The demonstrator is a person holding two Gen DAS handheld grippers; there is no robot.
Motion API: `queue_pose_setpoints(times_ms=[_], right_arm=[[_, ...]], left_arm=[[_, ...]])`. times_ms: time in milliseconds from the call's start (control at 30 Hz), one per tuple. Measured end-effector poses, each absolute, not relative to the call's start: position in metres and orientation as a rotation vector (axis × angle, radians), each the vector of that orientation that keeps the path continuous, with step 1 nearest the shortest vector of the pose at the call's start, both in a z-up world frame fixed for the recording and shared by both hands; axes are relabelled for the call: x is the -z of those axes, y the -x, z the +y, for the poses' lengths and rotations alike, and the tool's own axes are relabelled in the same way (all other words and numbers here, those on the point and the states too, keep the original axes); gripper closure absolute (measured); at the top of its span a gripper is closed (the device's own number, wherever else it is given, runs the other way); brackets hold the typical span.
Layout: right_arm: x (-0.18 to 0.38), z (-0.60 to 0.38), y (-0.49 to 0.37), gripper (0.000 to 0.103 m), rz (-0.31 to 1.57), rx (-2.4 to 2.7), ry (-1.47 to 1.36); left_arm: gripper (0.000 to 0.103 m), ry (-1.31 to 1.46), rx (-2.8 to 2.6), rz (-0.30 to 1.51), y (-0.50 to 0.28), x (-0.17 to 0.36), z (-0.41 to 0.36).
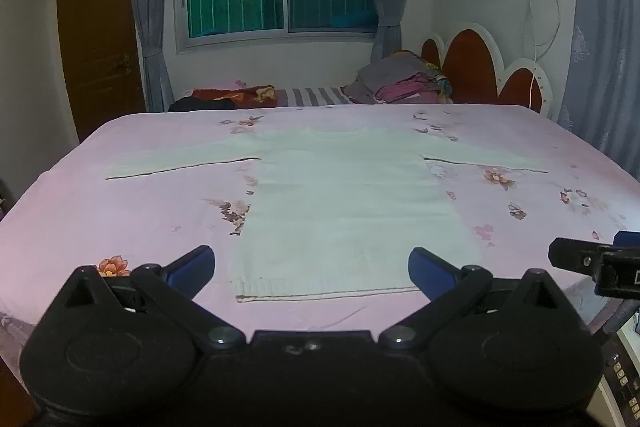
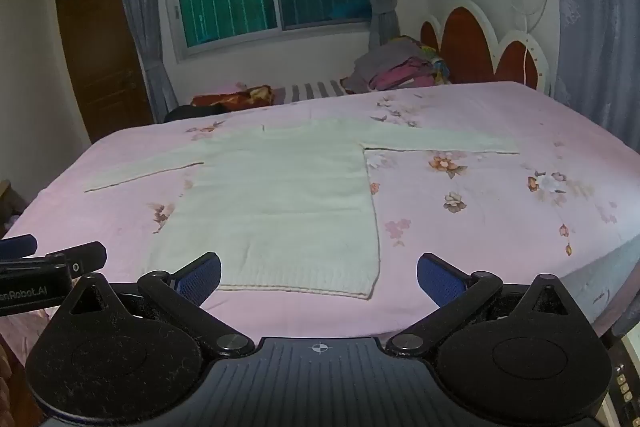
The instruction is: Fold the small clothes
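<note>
A pale long-sleeved sweater [image 1: 340, 195] [image 2: 280, 195] lies flat on the pink flowered bed sheet [image 1: 140, 219] [image 2: 480, 235], sleeves spread to both sides and its ribbed hem towards me. My left gripper [image 1: 312, 267] hovers open just short of the hem, nothing between its blue pads. My right gripper [image 2: 319, 277] is open too, over the hem's right corner, holding nothing. Each gripper shows at the edge of the other's view: the right one [image 1: 592, 263], the left one [image 2: 52, 263].
A pile of folded clothes [image 1: 400, 79] [image 2: 396, 69] sits by the red and white headboard [image 1: 480, 67] at the back right. Dark and striped bedding [image 1: 248, 95] lies along the far edge. A window with grey curtains and a brown door [image 1: 100, 39] are behind.
</note>
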State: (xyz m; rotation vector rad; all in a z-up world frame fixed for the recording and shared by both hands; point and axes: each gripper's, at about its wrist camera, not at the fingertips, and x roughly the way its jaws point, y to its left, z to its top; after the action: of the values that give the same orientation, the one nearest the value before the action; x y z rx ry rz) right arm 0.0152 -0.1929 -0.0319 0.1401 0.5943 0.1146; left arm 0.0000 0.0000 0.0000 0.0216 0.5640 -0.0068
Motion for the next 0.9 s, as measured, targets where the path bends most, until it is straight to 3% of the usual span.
queue_pose_setpoints(times_ms=[900], right_arm=[[0.0293,-0.1934,-0.0186,0.0,0.592,-0.123,-0.145]], left_arm=[[0.0,-0.044,-0.005,0.555,0.0001,0.0006,-0.002]])
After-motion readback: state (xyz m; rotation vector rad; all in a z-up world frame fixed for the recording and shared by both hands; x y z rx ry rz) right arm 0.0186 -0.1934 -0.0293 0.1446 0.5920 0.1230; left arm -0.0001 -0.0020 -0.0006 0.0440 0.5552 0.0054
